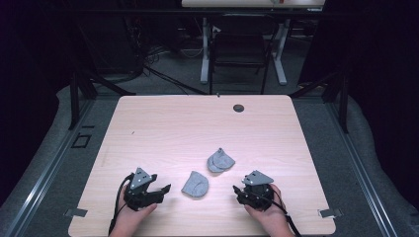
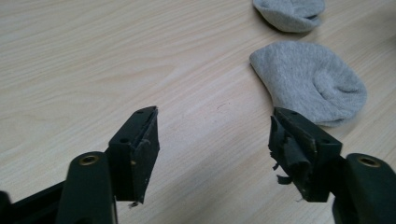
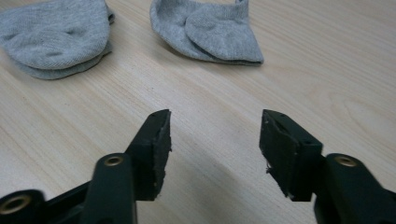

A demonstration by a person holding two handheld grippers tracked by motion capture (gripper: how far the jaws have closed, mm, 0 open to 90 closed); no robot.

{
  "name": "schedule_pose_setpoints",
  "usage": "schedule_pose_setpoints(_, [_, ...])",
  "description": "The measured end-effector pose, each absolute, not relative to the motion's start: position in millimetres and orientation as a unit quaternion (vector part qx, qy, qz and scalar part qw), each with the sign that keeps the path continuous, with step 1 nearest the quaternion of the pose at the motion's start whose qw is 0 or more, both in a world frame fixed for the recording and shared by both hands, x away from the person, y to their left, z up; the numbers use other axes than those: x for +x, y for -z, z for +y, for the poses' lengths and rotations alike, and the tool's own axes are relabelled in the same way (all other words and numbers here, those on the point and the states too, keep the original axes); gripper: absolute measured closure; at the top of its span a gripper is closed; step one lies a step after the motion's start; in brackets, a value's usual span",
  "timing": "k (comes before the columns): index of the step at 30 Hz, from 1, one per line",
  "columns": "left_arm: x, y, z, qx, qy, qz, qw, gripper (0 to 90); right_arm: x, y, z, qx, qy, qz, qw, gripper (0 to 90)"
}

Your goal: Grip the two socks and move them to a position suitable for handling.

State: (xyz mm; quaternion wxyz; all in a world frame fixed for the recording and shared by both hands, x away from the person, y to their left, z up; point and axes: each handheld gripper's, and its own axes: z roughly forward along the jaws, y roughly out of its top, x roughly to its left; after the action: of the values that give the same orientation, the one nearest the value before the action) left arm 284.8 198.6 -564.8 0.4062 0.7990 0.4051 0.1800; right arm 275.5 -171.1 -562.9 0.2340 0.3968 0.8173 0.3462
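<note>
On the bench (image 1: 163, 123) lie two small grey socks (image 1: 195, 184) (image 1: 220, 161), near each other, untouched. Left gripper (image 1: 159, 191) and right gripper (image 1: 239, 191) sit low with fingers spread and empty. Nothing looks done yet; both socks still wait.

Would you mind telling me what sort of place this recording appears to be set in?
Probably a lab or workshop set up for recording, not a home: a bare wooden table with a cable hole, black framing around it, cables on the floor behind, and another desk with a chair beyond. Two grey socks lie between hand-held tongs.
</note>
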Motion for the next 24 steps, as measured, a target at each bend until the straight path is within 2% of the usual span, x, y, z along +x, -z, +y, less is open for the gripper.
schedule_pose_setpoints(7, [285, 568, 194, 0.806, -0.176, 0.404, 0.396, 37.3, 275, 565, -168, 0.39, -0.329, 0.826, 0.239, 49.9])
schedule_pose_setpoints(14, [282, 566, 192, 0.805, -0.183, 0.402, 0.396, 44.3, 274, 568, -162, 0.387, -0.329, 0.836, 0.21, 53.3])
schedule_pose_setpoints(24, [279, 564, 184, 0.807, -0.175, 0.392, 0.405, 51.5, 274, 564, -165, 0.398, -0.346, 0.826, 0.199, 56.6])
